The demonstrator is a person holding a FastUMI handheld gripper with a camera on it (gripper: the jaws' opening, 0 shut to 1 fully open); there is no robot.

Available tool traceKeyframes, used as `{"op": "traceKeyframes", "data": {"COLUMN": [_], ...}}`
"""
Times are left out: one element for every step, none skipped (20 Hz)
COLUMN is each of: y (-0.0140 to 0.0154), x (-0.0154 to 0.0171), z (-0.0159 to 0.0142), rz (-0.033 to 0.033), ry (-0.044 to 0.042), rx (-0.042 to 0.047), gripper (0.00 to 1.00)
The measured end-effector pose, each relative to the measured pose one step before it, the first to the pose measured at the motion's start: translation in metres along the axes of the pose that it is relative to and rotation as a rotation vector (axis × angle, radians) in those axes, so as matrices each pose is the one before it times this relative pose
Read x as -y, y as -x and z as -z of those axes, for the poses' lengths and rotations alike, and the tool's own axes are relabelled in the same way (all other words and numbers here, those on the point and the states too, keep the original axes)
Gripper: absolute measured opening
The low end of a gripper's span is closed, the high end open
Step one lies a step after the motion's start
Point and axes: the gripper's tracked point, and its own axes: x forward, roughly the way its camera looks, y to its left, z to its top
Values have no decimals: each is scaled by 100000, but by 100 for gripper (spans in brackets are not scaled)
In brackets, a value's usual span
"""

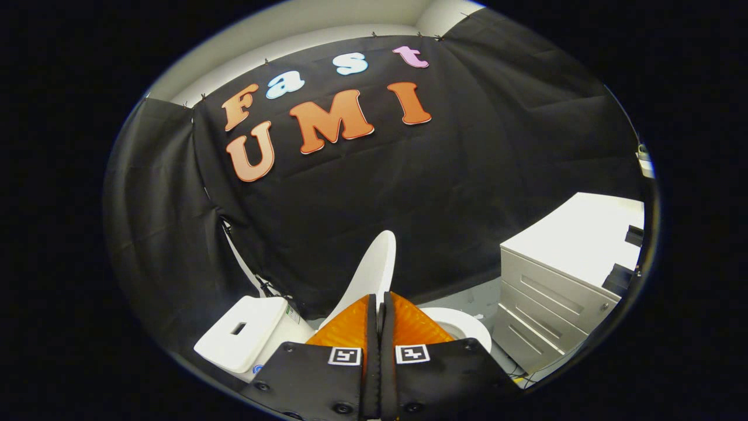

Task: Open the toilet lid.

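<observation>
Gripper view: fingers [378, 307] closed together, with no visible gap. The toilet lid [374, 266] rises just beyond the tips, raised steeply, nearly upright. Its lower edge sits right at the finger line, so I cannot tell whether it is pinched or merely touched. Seat ring [464, 324] lies exposed to the right of the fingers; cistern [242, 336] with its top slot sits to the left. A drawer cabinet [549, 304] stands beyond the seat. Judgement: lifting step is nearly done. Next move calls for easing the lid back until it rests stable, then letting go without letting it drop.
</observation>
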Motion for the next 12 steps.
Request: {"op": "traceKeyframes", "data": {"y": [40, -30, 81, 24, 24, 119, 18, 171, 68, -3, 107, -3], "x": [-794, -787, -723, -580, -680, -833, -1026, -848, -886, -858, -1106, -1058], "z": [-254, -157, -115, -34, -262, -450, -287, -152, 30, -182, -306, -293], "rz": [-487, -345, -165, -479, -229, -638, -1056, -855, -904, -739, -1375, -1595], "ry": [630, 1315, 1676, 1717, 629, -228, 149, 1190, 2437, 2168, 1444, 126], "rx": [239, -29, -261, -485, 186, 623, 247, 281, -145, -102, 389, 514], "gripper": [8, 8, 8, 8, 8, 8, 8, 8, 8, 8, 8, 8]}}
